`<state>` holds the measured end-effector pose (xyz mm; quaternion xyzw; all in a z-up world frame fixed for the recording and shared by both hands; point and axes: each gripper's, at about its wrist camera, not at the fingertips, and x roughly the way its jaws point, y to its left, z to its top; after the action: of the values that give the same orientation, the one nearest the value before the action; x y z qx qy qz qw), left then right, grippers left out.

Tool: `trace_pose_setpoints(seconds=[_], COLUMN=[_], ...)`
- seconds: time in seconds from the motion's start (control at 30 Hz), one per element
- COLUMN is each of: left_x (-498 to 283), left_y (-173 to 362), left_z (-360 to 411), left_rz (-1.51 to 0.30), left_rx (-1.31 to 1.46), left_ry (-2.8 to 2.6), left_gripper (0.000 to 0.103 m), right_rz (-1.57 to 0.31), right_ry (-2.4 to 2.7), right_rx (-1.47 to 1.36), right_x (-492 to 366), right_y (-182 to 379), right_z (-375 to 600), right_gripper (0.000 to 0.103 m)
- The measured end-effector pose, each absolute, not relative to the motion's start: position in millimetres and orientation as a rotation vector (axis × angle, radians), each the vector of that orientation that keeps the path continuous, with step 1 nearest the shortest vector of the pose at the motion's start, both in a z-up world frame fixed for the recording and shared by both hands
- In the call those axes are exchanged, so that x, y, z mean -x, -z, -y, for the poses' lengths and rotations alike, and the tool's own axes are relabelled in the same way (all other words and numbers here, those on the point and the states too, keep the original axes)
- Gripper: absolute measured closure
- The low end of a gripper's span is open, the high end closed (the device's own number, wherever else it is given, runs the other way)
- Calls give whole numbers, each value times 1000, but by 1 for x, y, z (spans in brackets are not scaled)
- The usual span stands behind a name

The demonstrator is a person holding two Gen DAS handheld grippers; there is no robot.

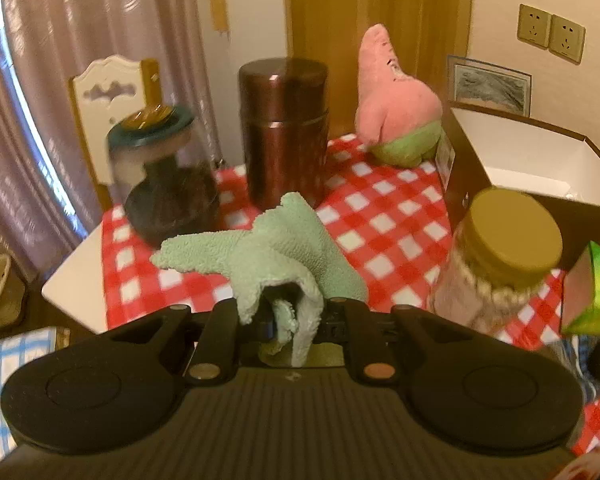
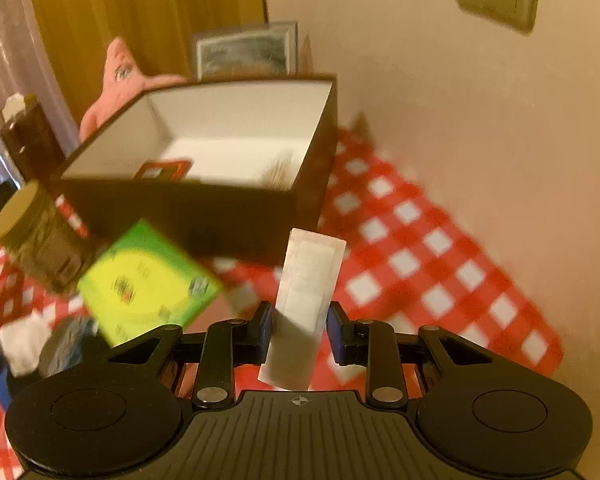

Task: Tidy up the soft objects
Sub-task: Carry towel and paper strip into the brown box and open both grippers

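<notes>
My left gripper (image 1: pixel 290 322) is shut on a mint-green terry cloth (image 1: pixel 276 256), which bunches up over the fingertips and hides them. It hangs above the red-and-white checked tablecloth (image 1: pixel 384 216). A pink star plush with green shorts (image 1: pixel 394 108) sits at the back of the table, beside an open brown box with a white inside (image 1: pixel 452 168). My right gripper (image 2: pixel 300 326) is shut on a flat white packet (image 2: pixel 306 280) that stands upright between the blue pads (image 2: pixel 265 326), in front of the same box (image 2: pixel 316 168). The plush (image 2: pixel 118 80) peeks out behind it.
A brown metal canister (image 1: pixel 284 132) and a glass jar with a teal lid (image 1: pixel 160 176) stand at the back left. A mustard-lidded jar (image 1: pixel 508 240) and a green-yellow carton (image 2: pixel 148 280) crowd the box's front. An orange packet (image 2: pixel 162 170) lies inside the box. The wall (image 2: pixel 480 120) is close on the right.
</notes>
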<state>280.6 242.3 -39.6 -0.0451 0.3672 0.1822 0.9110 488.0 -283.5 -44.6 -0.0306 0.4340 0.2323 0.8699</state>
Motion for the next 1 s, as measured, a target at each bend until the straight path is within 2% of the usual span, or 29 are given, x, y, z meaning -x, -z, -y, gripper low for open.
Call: trace_pose_setpoints(seconds=[0.33, 0.73, 1.0], left_x=[-368, -486, -557], left_y=[17, -18, -8], left_z=[-235, -197, -150], left_rz=[-716, -635, -656], left_rx=[-5, -76, -124], left_ry=[-300, -94, 128], left_gripper=[90, 90, 90], right_rz=[-807, -791, -806], right_ry=[-542, -705, -840], right_rx=[64, 85, 121], right_x=[-556, -632, -666], right_y=[22, 19, 29], right_z=[263, 214, 183], right_gripper=[73, 73, 73])
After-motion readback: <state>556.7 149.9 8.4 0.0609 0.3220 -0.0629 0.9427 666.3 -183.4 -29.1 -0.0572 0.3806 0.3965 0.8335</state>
